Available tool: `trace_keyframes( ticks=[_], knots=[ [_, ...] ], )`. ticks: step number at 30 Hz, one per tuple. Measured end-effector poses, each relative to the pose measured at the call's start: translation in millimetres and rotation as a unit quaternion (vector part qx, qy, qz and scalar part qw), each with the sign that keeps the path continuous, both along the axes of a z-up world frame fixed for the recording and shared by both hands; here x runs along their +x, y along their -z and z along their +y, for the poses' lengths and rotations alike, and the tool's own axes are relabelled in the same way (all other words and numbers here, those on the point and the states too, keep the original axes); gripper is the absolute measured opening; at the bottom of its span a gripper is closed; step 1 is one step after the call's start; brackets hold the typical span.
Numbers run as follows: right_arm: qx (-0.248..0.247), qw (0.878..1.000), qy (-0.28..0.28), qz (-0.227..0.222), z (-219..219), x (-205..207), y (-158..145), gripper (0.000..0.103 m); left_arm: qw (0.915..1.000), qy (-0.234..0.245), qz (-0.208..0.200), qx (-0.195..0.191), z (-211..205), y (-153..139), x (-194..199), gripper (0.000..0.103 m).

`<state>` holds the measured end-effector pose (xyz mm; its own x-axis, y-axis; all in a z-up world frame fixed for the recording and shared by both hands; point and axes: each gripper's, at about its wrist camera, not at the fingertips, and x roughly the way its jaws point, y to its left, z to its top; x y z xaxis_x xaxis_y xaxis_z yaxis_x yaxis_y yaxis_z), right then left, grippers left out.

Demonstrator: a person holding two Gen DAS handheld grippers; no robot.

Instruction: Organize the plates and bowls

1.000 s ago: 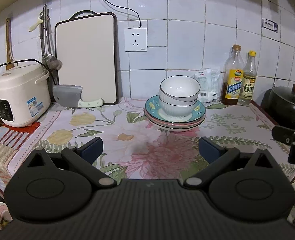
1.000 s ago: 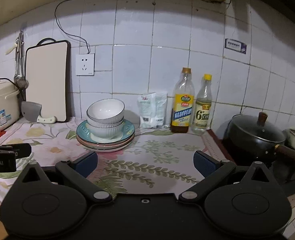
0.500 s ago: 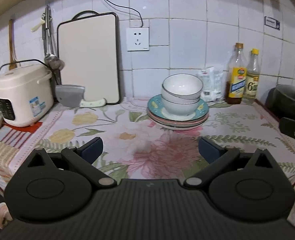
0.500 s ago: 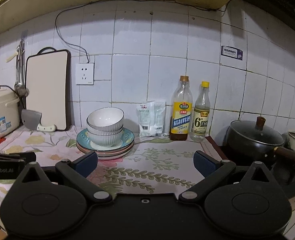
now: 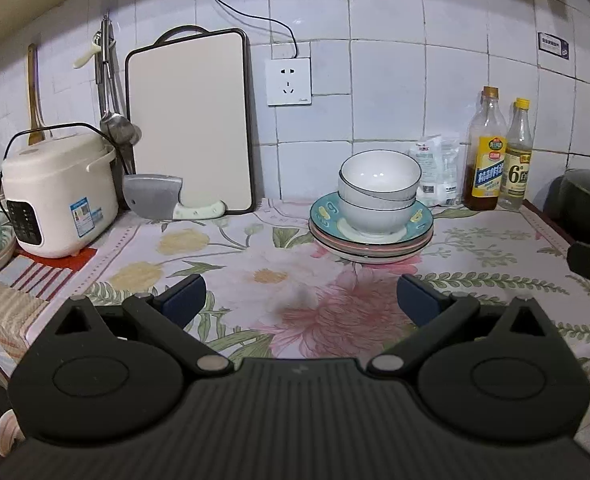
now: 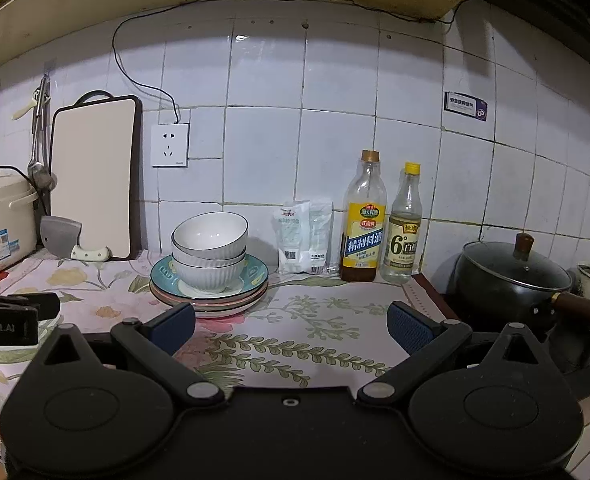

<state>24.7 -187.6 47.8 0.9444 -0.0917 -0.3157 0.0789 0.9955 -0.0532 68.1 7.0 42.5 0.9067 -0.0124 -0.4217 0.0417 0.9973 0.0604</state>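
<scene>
Both cameras higher; bowls [image 5: 379, 196] untouched

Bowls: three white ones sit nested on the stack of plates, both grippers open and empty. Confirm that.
Wrong count: the left wrist view shows two white bowls nested on the plates. The left gripper and right gripper are indeed open and empty.
</scene>
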Motion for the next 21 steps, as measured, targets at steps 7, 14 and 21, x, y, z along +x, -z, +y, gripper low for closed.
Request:
trace_keyframes(
  ticks=[7, 14, 21],
  knots=[
    [-0.002, 1.000, 0.001, 0.002, 2.2, -2.1, 0.8, 0.103, 1.0000, 0.002, -0.003, 0.000, 0.2, -1.9, -2.0, 0.103],
    [0.003, 1.000, -0.002, 0.011, 1.1, 0.5, 4.1, 0.103, 0.9997, 0.023, -0.005, -0.005, -0.6, -2.7, -6.1, 0.103],
    [0.009, 1.000, -0.004, 0.012, 1.2, 0.2, 5.8, 0.103, 0.9999, 0.009, -0.010, 0.004, 0.4, -1.6, -7.6, 0.103]
  ],
)
